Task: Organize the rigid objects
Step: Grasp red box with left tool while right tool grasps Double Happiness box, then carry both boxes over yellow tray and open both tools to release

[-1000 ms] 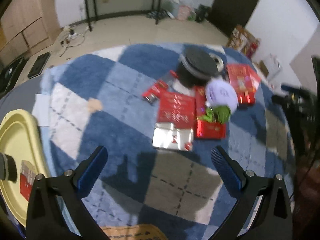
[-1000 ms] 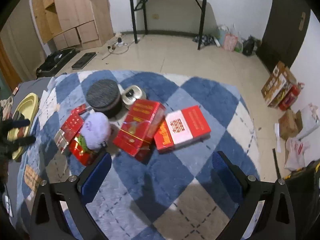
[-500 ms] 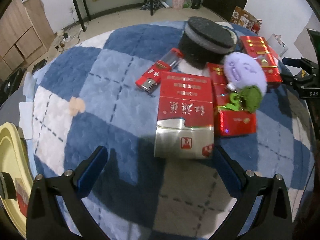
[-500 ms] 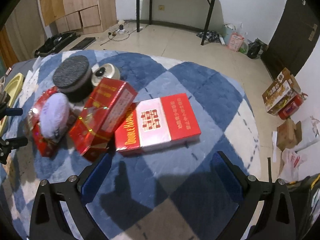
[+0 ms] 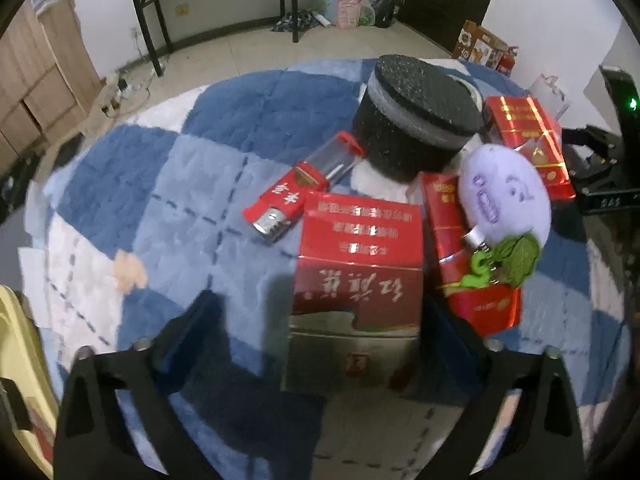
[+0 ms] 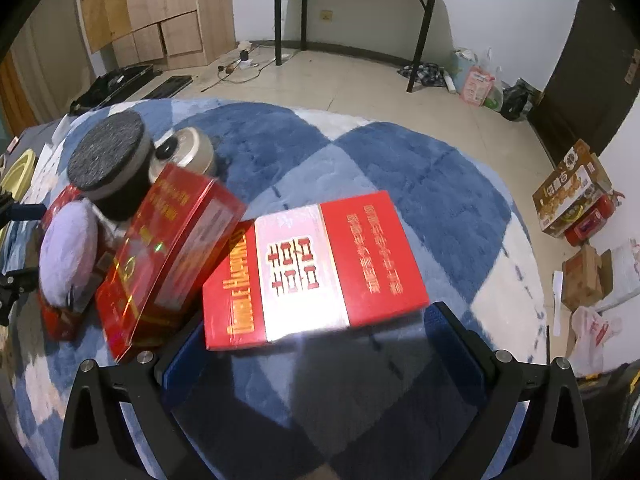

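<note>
Both grippers have dropped closer to the pile on the blue checked rug (image 6: 420, 168) than a second ago. The left gripper (image 5: 320, 320) is closing its jaws around the near end of a red and silver carton (image 5: 356, 292), pads not yet pressing. The right gripper (image 6: 320, 340) has its jaws released, straddling the near edge of a flat red and white box (image 6: 312, 268) without touching it.
</note>
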Motion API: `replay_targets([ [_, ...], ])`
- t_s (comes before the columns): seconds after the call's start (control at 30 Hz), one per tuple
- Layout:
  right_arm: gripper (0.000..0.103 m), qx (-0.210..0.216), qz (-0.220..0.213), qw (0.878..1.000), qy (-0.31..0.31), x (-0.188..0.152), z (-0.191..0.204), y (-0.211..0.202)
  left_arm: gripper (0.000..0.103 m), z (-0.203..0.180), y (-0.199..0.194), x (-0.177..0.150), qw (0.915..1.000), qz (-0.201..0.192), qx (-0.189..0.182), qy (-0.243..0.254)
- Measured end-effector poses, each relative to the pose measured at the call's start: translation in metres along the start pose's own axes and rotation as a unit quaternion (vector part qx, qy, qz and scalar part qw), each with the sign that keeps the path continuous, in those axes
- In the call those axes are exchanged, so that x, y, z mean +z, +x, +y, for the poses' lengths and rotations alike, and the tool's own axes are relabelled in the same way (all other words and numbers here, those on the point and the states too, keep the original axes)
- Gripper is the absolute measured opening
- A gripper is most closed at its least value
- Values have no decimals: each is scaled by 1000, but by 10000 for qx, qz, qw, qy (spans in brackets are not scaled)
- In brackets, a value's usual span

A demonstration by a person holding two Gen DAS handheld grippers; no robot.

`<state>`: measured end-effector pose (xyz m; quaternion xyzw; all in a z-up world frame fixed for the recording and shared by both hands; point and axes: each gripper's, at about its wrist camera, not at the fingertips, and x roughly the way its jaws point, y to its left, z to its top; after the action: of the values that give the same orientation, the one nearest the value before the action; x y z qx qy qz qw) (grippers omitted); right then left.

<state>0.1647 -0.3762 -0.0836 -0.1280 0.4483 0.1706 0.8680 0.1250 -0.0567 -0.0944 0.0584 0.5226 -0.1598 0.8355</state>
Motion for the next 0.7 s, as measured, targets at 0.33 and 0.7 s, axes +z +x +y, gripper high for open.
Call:
replay_targets([
  [0.33, 91, -298, -134, 9993, -203, -8, 9, -19, 59, 0, -37, -9, 9991, -338, -248, -45],
  [0.7, 91, -358, -878, 9948, -379, 8, 43, -99, 59, 92, -126, -39, 9889, -1042, -84, -1059],
])
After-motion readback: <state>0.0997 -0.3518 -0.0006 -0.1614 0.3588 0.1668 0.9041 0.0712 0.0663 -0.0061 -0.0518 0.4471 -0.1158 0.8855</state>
